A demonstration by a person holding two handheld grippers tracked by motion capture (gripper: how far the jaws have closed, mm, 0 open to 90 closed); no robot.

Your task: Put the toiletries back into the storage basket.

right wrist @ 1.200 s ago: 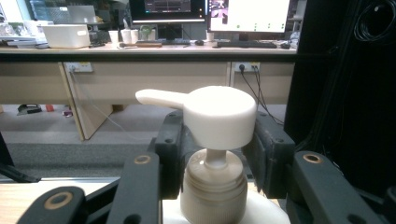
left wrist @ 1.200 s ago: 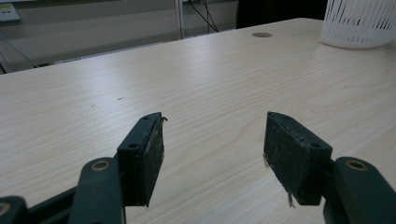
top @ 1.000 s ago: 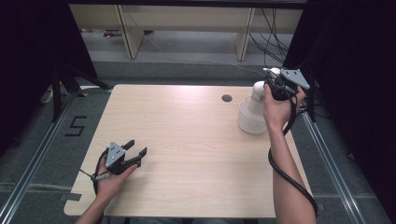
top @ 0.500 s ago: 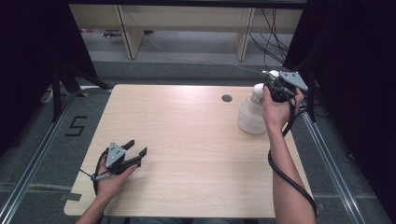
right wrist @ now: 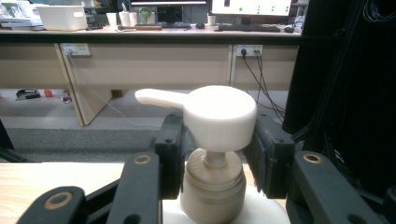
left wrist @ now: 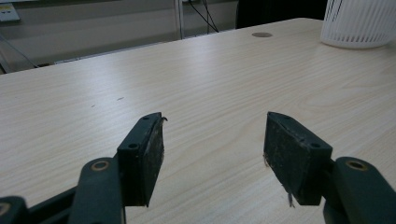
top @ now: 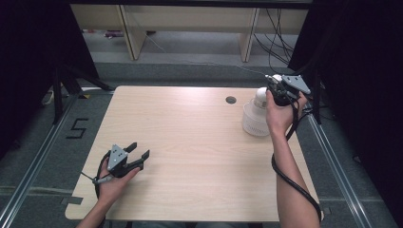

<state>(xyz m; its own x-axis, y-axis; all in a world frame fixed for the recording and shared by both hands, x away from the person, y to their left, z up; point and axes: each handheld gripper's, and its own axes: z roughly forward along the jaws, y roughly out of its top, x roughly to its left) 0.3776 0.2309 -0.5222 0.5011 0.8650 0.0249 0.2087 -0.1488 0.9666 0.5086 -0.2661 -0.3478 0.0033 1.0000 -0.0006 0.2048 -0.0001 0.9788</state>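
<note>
One light wooden table [top: 190, 142] stood in front of the person, and only one thing sat on it: a white pump bottle [top: 256, 116] at the far right, near the right edge. Its lower part was ribbed, which showed clearly as a white slatted wall at the top right of the left gripper view [left wrist: 359, 23]. One small dark round hole [top: 231, 100] was set in the tabletop just left of the bottle, toward the far edge.

There were two grippers, one in each hand. The right gripper [top: 278, 90] was up at the bottle's top, with the right hand [top: 280, 111] wrapped around it from the near side. In the right gripper view the two black jaws stood on either side of the round white pump head [right wrist: 219, 116], pressed close against it, with the nozzle sticking out to the left and the tan collar [right wrist: 212, 186] below. The bottle stood upright on the table.

The left gripper [top: 135, 159] lay low at the near left of the table, held in the left hand [top: 111, 183]. Its jaws were wide apart with nothing between them but bare wood, well away from the bottle.

Beyond the table, two pale cabinet legs stood on the grey floor [top: 190, 52].
</note>
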